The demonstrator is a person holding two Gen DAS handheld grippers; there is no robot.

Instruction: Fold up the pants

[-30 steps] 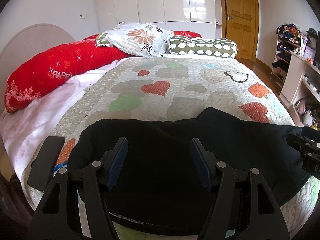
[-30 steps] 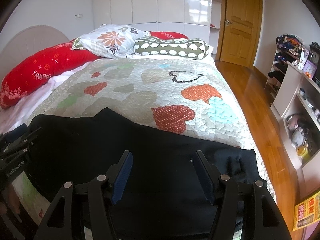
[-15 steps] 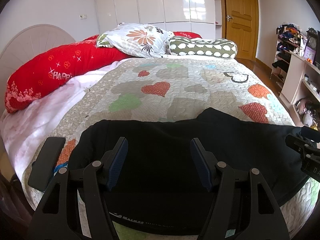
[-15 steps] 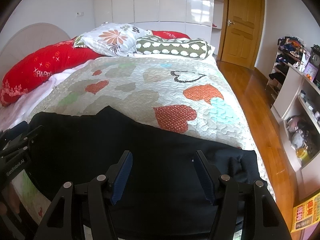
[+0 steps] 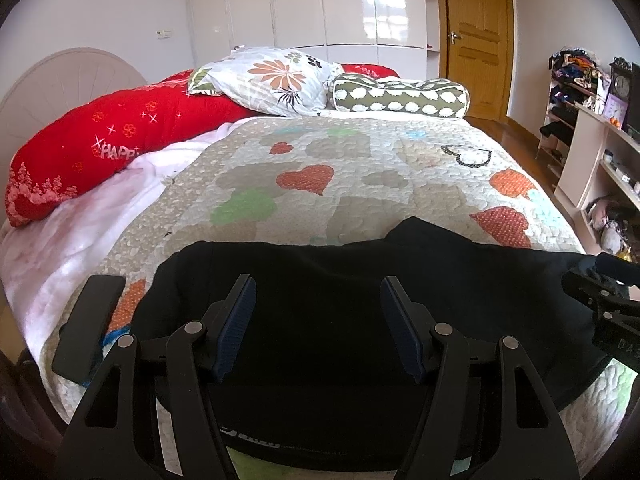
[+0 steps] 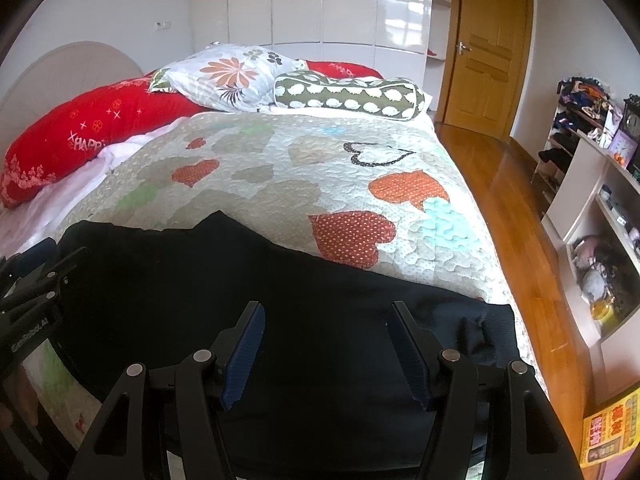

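black pants lie across heart-patterned quilt near wooden door.

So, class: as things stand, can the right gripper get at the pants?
Probably yes. The right gripper is open right over the black pants, which lie spread on the quilt; nothing sits between them.
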